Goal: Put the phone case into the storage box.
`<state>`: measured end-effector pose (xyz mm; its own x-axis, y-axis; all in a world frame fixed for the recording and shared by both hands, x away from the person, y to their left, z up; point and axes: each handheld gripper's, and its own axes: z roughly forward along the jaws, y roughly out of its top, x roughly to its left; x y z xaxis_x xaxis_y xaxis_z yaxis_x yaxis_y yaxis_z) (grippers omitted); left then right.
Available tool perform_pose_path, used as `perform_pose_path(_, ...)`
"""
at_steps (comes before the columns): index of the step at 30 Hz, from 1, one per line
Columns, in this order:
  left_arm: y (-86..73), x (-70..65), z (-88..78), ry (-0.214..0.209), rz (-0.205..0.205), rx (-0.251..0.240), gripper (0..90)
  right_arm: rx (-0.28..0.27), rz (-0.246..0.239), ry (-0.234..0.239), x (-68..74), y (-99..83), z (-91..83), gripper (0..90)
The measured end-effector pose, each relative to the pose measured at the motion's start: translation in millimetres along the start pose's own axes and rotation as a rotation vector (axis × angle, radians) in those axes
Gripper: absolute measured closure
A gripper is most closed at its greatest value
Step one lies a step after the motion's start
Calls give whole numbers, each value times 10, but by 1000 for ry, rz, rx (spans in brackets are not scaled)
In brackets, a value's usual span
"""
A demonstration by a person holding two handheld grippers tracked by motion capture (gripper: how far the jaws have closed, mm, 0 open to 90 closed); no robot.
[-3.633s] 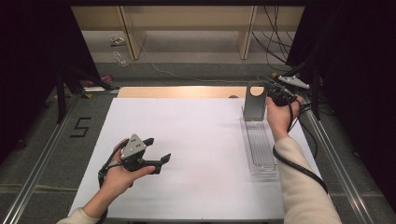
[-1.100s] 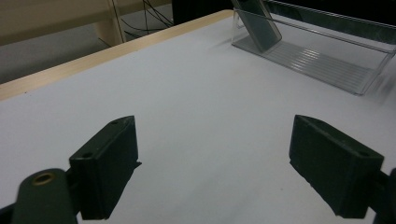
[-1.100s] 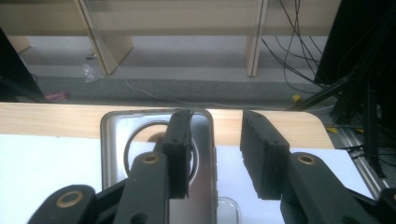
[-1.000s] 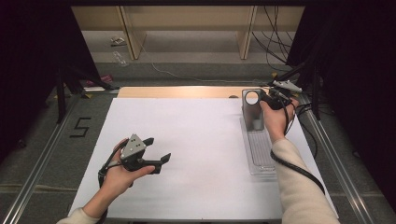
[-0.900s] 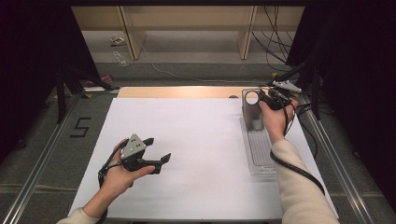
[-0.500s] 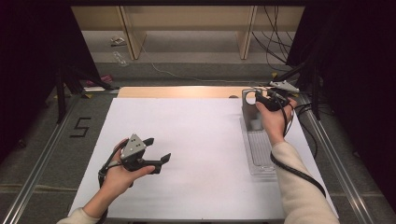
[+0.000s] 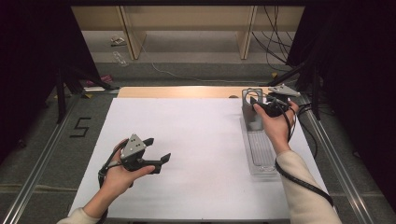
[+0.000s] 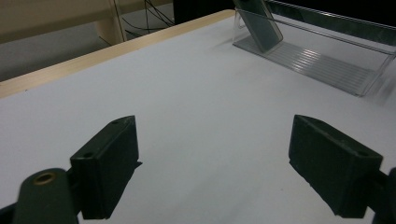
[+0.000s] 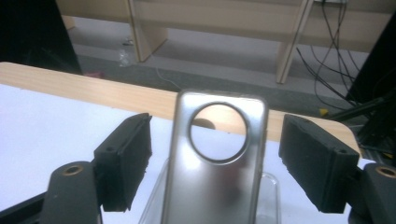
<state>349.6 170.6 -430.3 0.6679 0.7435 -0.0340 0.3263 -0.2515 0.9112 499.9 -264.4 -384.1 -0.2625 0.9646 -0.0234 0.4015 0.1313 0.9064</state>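
A grey phone case (image 9: 212,172) with a round cutout stands upright in a clear stand (image 7: 260,149).

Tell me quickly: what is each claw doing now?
Left claw: open, empty.
Right claw: open, jaws just opened; phone case between them, not gripped.

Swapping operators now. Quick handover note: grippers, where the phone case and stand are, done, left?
Right gripper: jaws just opened, clear of the phone case on both sides, nothing gripped.
Left gripper: open, empty, over the white table sheet at its near left.
Phone case: upright at the far end of the clear plastic stand, far right of the sheet.
Done: case looks placed and released.
Left: probably back the right gripper away without knocking the case.
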Motion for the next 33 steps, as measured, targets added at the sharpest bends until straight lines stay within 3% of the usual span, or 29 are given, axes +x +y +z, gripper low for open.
perform_pose_path(6, -2, 1, -2, 1, -2, 0, 157, -9, -14, 48, 51, -33, -105, 215)
perform_pose_path(26, -2, 0, -5, -2, -6, 5, 159, -25, -45, 166, 151, -153, -464, 187)
perform_pose_path(33, -3, 0, -7, -1, -7, 5, 159, -32, -84, 207, 228, -217, -592, 172)
